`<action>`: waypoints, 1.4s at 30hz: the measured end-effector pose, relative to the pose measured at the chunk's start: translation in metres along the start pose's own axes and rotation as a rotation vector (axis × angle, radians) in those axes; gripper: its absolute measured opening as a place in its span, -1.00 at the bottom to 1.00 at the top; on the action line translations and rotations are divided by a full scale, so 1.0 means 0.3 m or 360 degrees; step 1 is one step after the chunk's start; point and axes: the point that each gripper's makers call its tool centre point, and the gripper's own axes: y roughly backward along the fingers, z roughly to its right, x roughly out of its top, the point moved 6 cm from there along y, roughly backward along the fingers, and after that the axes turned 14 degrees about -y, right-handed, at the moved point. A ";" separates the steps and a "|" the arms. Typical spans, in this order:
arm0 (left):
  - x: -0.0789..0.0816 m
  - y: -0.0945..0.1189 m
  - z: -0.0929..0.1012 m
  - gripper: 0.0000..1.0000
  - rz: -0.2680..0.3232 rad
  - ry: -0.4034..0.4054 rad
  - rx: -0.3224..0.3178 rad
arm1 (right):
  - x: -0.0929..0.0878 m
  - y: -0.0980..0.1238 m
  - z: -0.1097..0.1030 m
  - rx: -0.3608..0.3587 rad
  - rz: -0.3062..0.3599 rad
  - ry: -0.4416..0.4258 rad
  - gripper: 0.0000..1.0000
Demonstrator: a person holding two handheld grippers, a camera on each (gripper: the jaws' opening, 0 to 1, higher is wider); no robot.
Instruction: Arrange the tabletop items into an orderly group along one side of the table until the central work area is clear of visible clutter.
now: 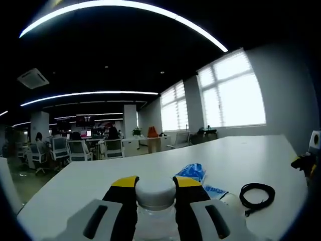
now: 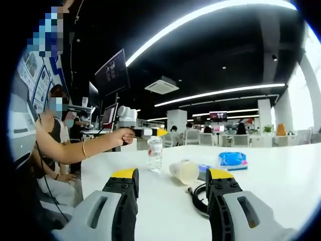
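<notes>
My left gripper [image 1: 156,182] is shut on a clear water bottle [image 1: 155,193], its yellow-tipped jaws either side of the white cap. In the right gripper view that bottle [image 2: 155,152] stands upright on the white table [image 2: 281,186], with the left gripper [image 2: 150,133] and a person's hand behind it. My right gripper [image 2: 172,175] is open with nothing between its jaws. Just beyond it a pale cup [image 2: 184,170] lies on its side beside a coiled black cable [image 2: 197,198]. A blue packet [image 2: 232,159] lies farther back. The cable [image 1: 257,193] and blue packets [image 1: 192,172] also lie to the right of the left gripper.
The white table [image 1: 100,175] runs back towards bright windows [image 1: 235,95]. The right gripper [image 1: 307,163] shows at the table's right edge. A seated person [image 2: 55,145] holds the left gripper at the table's left side. Office chairs and desks [image 1: 70,150] stand behind.
</notes>
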 end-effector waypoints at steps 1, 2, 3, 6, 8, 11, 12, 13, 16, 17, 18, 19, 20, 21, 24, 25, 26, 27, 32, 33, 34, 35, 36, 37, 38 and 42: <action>0.001 0.000 0.002 -0.49 0.0000 -0.0015 0.0001 | 0.001 -0.004 0.003 -0.0001 -0.0004 -0.0006 0.03; 0.001 -0.002 0.002 -0.49 0.0002 -0.0036 -0.0005 | 0.003 -0.009 0.004 -0.0004 -0.0008 -0.0016 0.03; 0.002 -0.003 0.001 -0.49 0.0002 -0.0037 -0.0007 | 0.005 -0.014 0.005 -0.0004 -0.0007 -0.0021 0.03; -0.004 -0.001 -0.009 -0.47 -0.0013 -0.0029 0.0013 | 0.013 -0.039 -0.004 0.0007 -0.0019 -0.0028 0.03; -0.013 0.002 -0.023 -0.47 -0.0013 -0.0005 0.0026 | 0.020 -0.060 -0.017 0.0029 -0.0042 -0.0006 0.03; -0.014 0.001 -0.021 -0.47 -0.0002 0.0024 0.0026 | 0.032 -0.094 -0.032 0.0054 -0.0061 0.0015 0.02; -0.015 -0.003 -0.017 -0.46 -0.0009 0.0017 0.0046 | 0.033 -0.107 -0.036 0.0063 -0.0065 0.0019 0.02; -0.016 -0.006 -0.009 -0.45 -0.0014 -0.0011 0.0055 | 0.033 -0.121 -0.037 0.0070 -0.0070 0.0023 0.02; -0.015 -0.006 0.007 -0.43 -0.0001 -0.0058 0.0065 | 0.020 -0.158 -0.041 0.0077 -0.0111 0.0021 0.02; -0.014 -0.005 0.005 -0.43 -0.0003 -0.0058 0.0068 | 0.014 -0.174 -0.047 0.0088 -0.0127 0.0026 0.02; -0.015 -0.003 0.002 -0.43 -0.0008 -0.0055 0.0078 | 0.011 -0.187 -0.052 0.0101 -0.0139 0.0022 0.02; -0.016 -0.002 -0.001 -0.43 -0.0009 -0.0050 0.0083 | 0.008 -0.202 -0.057 0.0113 -0.0147 0.0013 0.02; -0.018 -0.002 -0.008 -0.43 -0.0010 -0.0039 0.0085 | 0.005 -0.218 -0.063 0.0127 -0.0151 0.0003 0.02; -0.021 -0.001 -0.015 -0.43 -0.0016 -0.0021 0.0090 | 0.003 -0.235 -0.071 0.0145 -0.0158 -0.0006 0.02; -0.024 0.001 -0.020 -0.43 -0.0008 0.0008 0.0075 | -0.002 -0.277 -0.097 0.0203 -0.0178 -0.0003 0.02; -0.023 0.001 -0.019 -0.43 -0.0010 0.0006 0.0073 | -0.003 -0.292 -0.110 0.0252 -0.0175 -0.0016 0.02; -0.022 0.000 -0.016 -0.43 -0.0014 0.0001 0.0062 | -0.003 -0.307 -0.120 0.0291 -0.0168 -0.0040 0.01; -0.022 -0.001 -0.020 -0.43 -0.0017 0.0009 0.0051 | -0.006 -0.320 -0.124 0.0305 -0.0171 -0.0051 0.01; -0.023 0.002 -0.019 -0.43 -0.0021 0.0029 0.0032 | -0.026 -0.402 -0.147 0.0358 -0.0199 -0.0055 0.01; -0.023 0.002 -0.018 -0.43 -0.0020 0.0025 0.0034 | -0.029 -0.417 -0.152 0.0368 -0.0210 -0.0031 0.01; -0.023 0.001 -0.018 -0.43 -0.0019 0.0026 0.0036 | -0.033 -0.426 -0.153 0.0368 -0.0229 -0.0016 0.01; -0.024 0.001 -0.019 -0.43 -0.0017 0.0027 0.0036 | -0.035 -0.435 -0.155 0.0367 -0.0243 -0.0007 0.01; -0.023 0.001 -0.019 -0.43 -0.0013 0.0029 0.0036 | -0.036 -0.453 -0.159 0.0369 -0.0247 0.0006 0.01; -0.023 0.001 -0.019 -0.43 -0.0010 0.0030 0.0035 | -0.037 -0.466 -0.159 0.0367 -0.0251 0.0008 0.01; -0.023 0.000 -0.018 -0.43 -0.0009 0.0028 0.0034 | -0.039 -0.475 -0.158 0.0362 -0.0256 0.0006 0.00; -0.022 -0.002 -0.019 -0.43 -0.0012 0.0026 0.0025 | -0.058 -0.533 -0.152 0.0334 -0.0277 -0.0010 0.00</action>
